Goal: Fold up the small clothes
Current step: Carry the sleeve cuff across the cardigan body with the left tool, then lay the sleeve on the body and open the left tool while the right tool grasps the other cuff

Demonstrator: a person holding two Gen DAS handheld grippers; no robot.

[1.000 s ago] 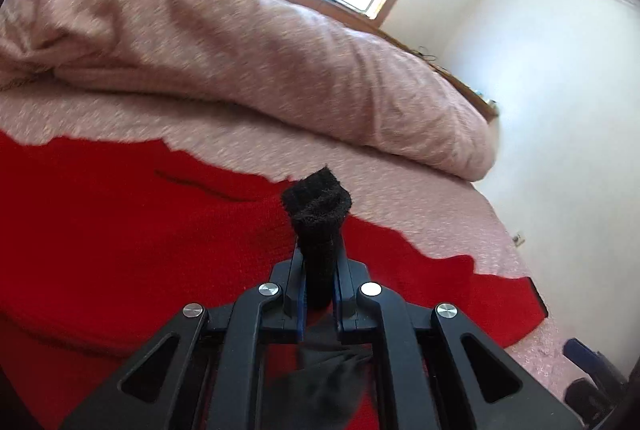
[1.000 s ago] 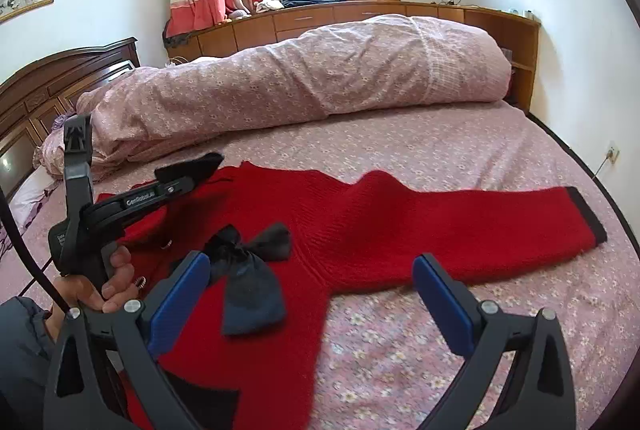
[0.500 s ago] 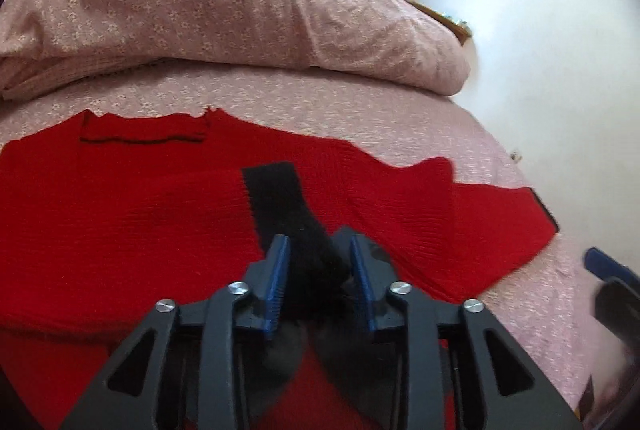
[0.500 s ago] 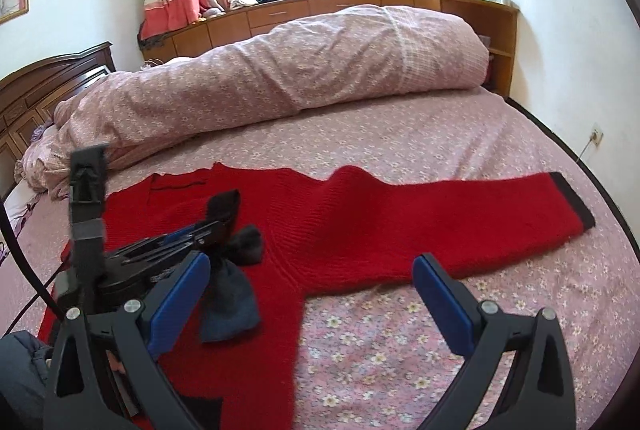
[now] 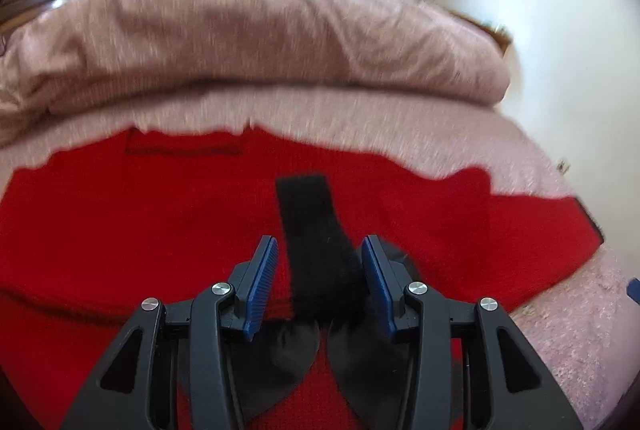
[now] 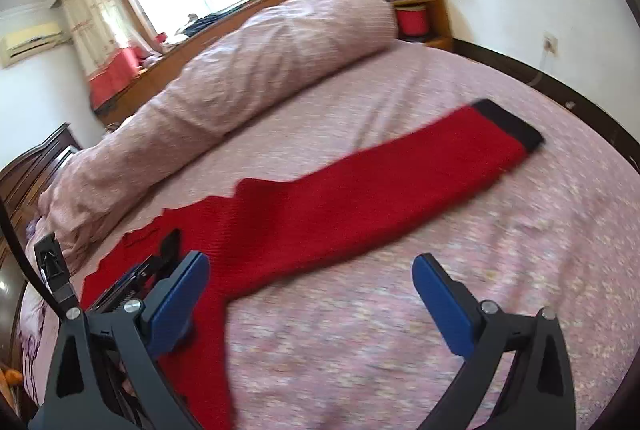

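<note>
Left claw (image 5: 318,280) opening around black sock (image 5: 316,238) (seemingly released) on red sweater (image 5: 140,222)

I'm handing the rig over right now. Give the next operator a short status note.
Left gripper: jaws opening, black sock between them, pads no longer pressing.
Right gripper: wide open, empty, over the bedspread.
The sock lies on the red sweater, which is spread flat on the bed, its right sleeve stretched out.
Done: sock set down.
Left: the sweater, not yet folded.
</note>
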